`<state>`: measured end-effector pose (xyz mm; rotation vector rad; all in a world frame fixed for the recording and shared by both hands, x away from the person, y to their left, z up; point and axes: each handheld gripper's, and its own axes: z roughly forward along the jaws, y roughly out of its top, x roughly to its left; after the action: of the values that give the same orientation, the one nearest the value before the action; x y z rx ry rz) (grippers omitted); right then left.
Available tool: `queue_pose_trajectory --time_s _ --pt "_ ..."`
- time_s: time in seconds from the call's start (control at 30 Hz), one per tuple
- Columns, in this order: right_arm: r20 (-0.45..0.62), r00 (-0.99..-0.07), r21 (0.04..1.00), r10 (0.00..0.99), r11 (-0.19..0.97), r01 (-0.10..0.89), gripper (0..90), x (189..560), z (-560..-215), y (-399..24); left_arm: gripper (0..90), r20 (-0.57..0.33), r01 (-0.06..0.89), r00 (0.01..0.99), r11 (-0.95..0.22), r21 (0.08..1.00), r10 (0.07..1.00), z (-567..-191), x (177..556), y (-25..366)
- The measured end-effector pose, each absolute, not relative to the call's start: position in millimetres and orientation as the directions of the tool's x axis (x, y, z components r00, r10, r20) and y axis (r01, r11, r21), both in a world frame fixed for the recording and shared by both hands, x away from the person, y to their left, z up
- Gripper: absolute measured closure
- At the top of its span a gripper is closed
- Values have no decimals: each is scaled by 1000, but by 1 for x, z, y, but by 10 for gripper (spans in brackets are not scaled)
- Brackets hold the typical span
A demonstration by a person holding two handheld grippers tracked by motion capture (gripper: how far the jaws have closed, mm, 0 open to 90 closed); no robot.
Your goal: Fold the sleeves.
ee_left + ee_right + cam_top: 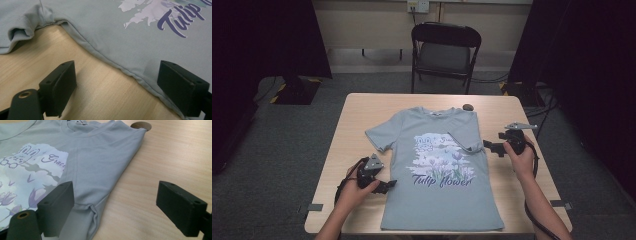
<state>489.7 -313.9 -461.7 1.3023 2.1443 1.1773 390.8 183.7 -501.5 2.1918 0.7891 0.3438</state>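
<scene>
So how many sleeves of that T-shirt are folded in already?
1. The sleeve by the right tongs lies folded over the print; the other sleeve, near the left tongs, is spread flat.

Bare wooden table (352, 125) lies open left and right of the flat grey-blue printed T-shirt (439, 170). A small round brown thing (468, 106) sits far, touching its shoulder.

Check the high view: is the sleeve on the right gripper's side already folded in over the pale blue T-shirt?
Yes: that sleeve lies folded inward over the pale blue T-shirt, beside the printed picture.
</scene>
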Motion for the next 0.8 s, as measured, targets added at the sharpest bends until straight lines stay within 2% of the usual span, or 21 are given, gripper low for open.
queue_pose_trajectory --time_s 0.8 --pt "65 -510 766 858 285 577 146 470 -485 -331 151 -5 430 770 -513 743 638 -501 391 184"
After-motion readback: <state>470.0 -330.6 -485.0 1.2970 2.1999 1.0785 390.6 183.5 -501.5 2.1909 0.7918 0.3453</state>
